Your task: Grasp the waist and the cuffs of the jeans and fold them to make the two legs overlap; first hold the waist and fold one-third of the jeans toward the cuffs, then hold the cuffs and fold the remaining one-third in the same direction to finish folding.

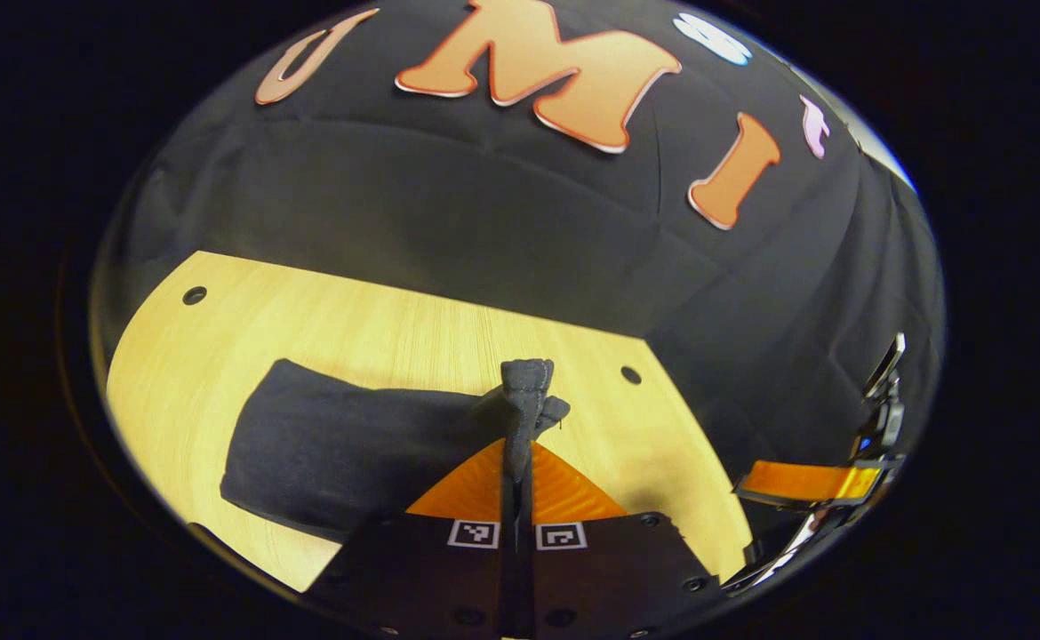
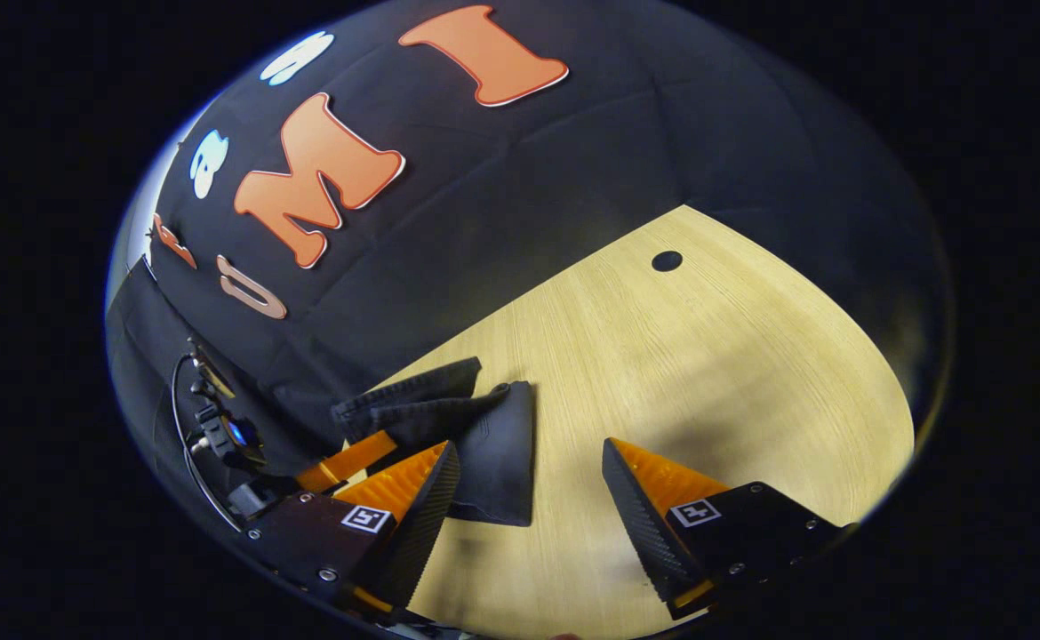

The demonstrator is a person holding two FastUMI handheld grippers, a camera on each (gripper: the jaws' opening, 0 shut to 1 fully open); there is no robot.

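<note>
Left gripper (image 1: 517,462) clamping a bunched fold of the dark jeans (image 1: 342,453) between both fingers and lifting it off the wooden table (image 1: 351,329) — the rest of the garment lying flat toward the table's left edge. Right gripper (image 2: 529,498) hovering with fingers wide apart and gripping nothing, the jeans' folded end (image 2: 484,444) sitting near the table's back edge, just beside its left finger. No readable brand or label showing on the denim — only small square markers (image 1: 473,533) on the gripper bodies.
</note>
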